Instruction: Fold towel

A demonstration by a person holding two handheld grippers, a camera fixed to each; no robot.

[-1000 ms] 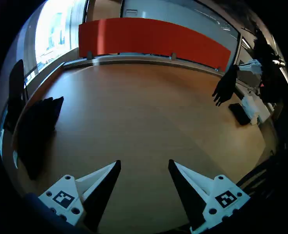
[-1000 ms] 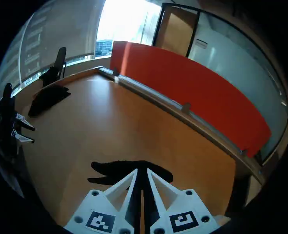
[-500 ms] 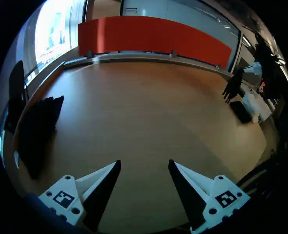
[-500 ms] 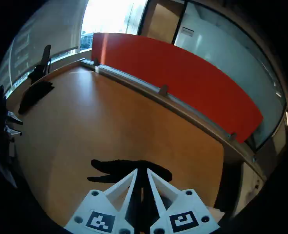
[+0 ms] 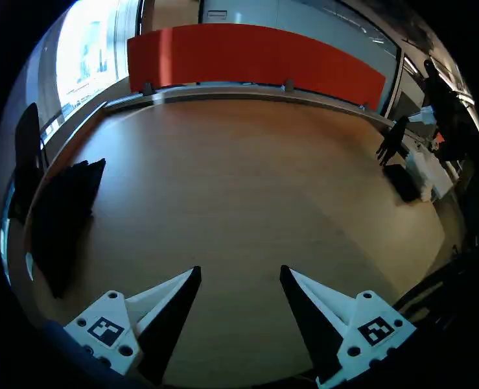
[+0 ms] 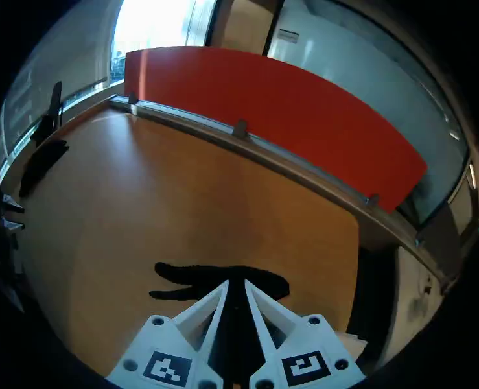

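Towel not yet folded: dark and bunched, it dangles above the wooden table, clamped in my right gripper; my left gripper hovers spread wide, empty, near a dark cloth heap

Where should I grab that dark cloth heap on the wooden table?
On the dark cloth heap, probably the pointed far corner: it juts onto bare wooden table. Bring the open left gripper from the table's middle; the heap's other side hugs the edge.
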